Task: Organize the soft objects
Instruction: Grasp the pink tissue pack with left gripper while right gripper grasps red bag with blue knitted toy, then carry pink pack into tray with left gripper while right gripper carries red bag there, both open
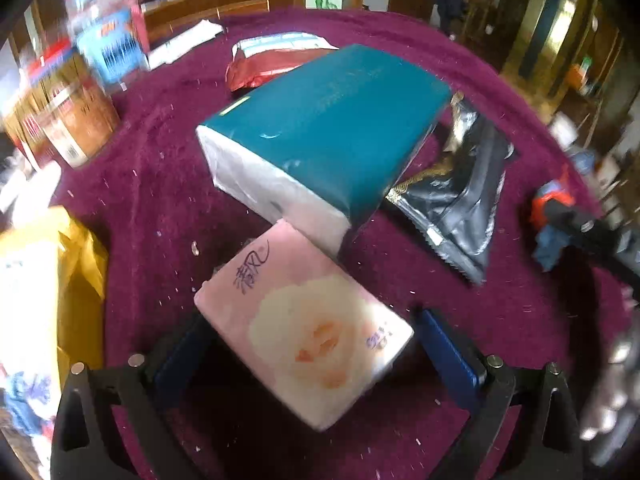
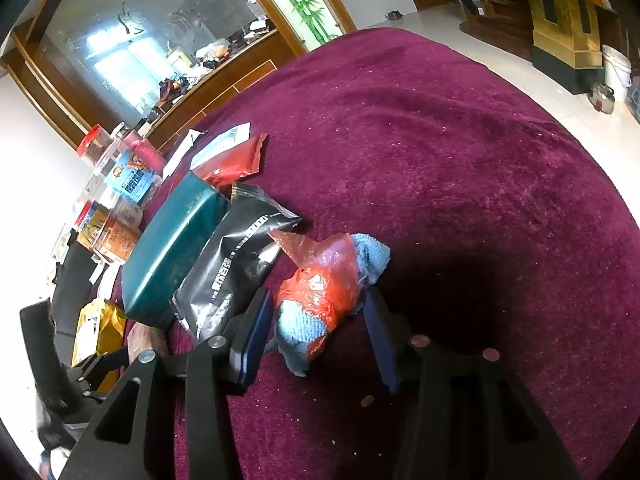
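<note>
- Left tongs (image 1: 308, 344) are wrapped around a pink tissue pack (image 1: 304, 336). The blue pads sit at its two sides, and it seems to ride off the cloth, so I'd call it gripped. The right pad looks a hair off the corner though, and the view is blurry, so not 100% sure.
- That pack hangs right in front of the big teal tissue pack (image 1: 320, 128), nearly touching its white end. My guess is it's being lined up with the other soft stuff.
- Right tongs (image 2: 316, 320) stand partly open around a bundle: a red plastic bag (image 2: 324, 284) with a light blue cloth (image 2: 372, 252) poking out. The bundle lies on the purple surface (image 2: 460, 160) with gaps to both pads, so not squeezed.
- A black foil pouch (image 2: 232, 264) leans against the teal pack, just beside the bundle. Looks like a row of soft things is forming there.
</note>
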{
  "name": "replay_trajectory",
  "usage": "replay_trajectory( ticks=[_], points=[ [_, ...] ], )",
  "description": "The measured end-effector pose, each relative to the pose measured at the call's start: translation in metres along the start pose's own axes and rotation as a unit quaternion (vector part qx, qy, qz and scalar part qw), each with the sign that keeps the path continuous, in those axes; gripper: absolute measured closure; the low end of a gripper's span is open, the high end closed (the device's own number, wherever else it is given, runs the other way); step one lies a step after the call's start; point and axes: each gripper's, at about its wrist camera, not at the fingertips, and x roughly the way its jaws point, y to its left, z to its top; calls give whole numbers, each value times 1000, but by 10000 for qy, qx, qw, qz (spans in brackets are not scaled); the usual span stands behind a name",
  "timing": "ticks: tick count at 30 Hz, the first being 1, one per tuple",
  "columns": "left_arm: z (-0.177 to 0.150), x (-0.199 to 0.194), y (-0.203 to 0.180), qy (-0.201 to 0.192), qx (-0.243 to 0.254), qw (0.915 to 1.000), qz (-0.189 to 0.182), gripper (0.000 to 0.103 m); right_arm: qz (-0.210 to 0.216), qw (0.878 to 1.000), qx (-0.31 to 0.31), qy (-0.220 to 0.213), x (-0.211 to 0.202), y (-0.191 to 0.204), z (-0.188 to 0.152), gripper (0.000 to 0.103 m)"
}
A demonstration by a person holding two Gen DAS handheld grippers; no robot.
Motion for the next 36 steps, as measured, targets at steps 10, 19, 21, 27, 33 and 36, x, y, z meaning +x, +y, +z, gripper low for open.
replay_trajectory(
  ticks=[10, 19, 21, 27, 33, 36],
  points=[
    [-13, -14, 0, -399, -76, 9992, 49, 26, -35, 10000, -81, -20, 1, 3, 0, 52],
    [-26, -36, 10, -460, -505, 9945, -794, 27, -259, 9990, -186, -302, -8, 2, 1, 69],
    [-32, -46, 11, -526, -561, 9927, -925, 27, -232, 9988, -81, -418, -13, -2, 2, 69],
    [-62, -93, 38, -847, -861, 9846, -1262, 27, -238, 9984, 91, -499, -17, -9, 4, 69],
    [-100, -147, 90, -1330, -1219, 9783, -1016, 27, -308, 9979, 17, -562, -20, -7, 1, 69],
    [-124, -169, 124, -1557, -1496, 9735, -749, 26, -363, 9974, -22, -630, -24, -6, -3, 69]
  ],
)
